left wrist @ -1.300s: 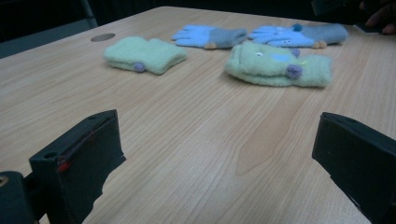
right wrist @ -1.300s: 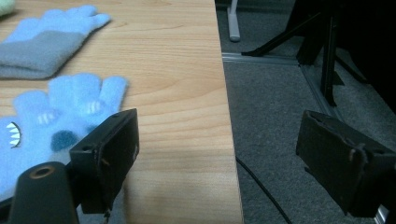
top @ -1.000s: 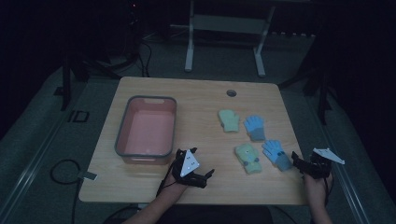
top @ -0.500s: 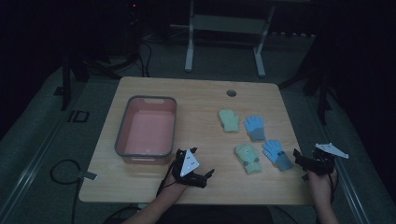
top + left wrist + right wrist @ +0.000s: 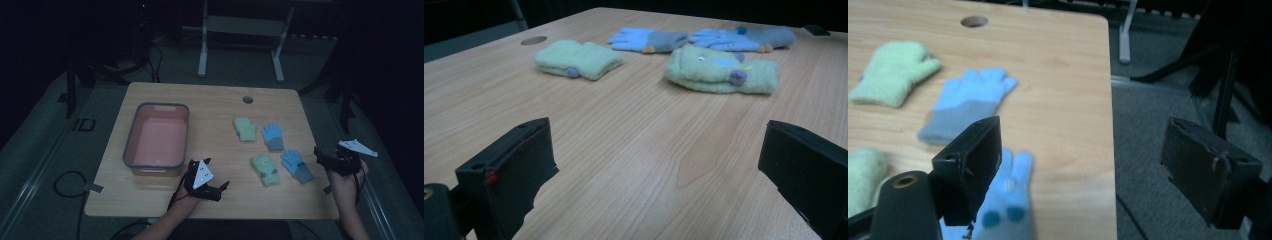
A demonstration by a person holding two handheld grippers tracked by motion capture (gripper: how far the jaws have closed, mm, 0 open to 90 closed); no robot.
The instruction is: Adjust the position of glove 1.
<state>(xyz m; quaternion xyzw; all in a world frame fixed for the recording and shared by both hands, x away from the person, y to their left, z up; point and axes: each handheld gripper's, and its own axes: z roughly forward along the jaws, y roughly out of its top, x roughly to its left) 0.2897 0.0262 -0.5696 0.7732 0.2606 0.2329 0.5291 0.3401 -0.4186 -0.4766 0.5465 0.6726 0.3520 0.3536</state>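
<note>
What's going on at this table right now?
A person holds tongs in each hand at a wooden table. Four small gloves lie on it, two green and two blue, with a pink bin to their left. The left tongs sit open near the table's front edge. The right tongs hang open past the right edge, beside the near blue glove, with nothing between their jaws.

The near blue glove [image 5: 1003,210] is blurred and partly hidden behind the fingers [image 5: 970,167].

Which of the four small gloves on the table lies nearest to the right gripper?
The blue knitted glove with a grey cuff at the front right, closest to the right gripper; the other blue glove lies farther back.
</note>
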